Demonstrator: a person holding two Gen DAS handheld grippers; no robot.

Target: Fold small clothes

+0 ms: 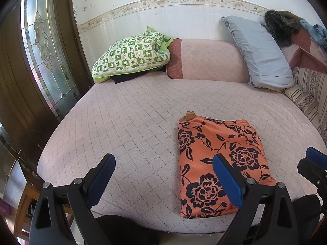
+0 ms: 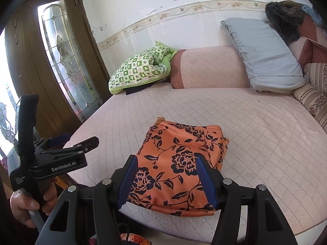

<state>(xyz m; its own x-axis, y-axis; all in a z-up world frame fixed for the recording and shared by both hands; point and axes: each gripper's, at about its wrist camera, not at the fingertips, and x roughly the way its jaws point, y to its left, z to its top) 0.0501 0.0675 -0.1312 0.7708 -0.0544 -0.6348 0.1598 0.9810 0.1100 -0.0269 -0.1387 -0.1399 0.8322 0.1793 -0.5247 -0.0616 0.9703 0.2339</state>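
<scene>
A: Where does the garment lie?

B: The orange floral garment lies folded into a flat rectangle on the pink quilted bed, near the front edge, a small tan tag showing at its far end. In my right view it sits just ahead of my right tongs.

A: State of your tongs?

B: My left tongs stand wide apart above the bed, empty; the right-hand blue pad overlaps the garment's near part in view, but whether it touches the cloth I cannot tell. My right tongs are also apart, with nothing clamped; the garment's near edge shows between the two blue pads. My left hand grips its handle at the left of the right view.

A: What else is present?

B: At the head of the bed: a green checked quilt folded at left, a pink bolster in the middle, and a pale blue pillow leaning at right. A wooden door with leaded glass stands to the left.
</scene>
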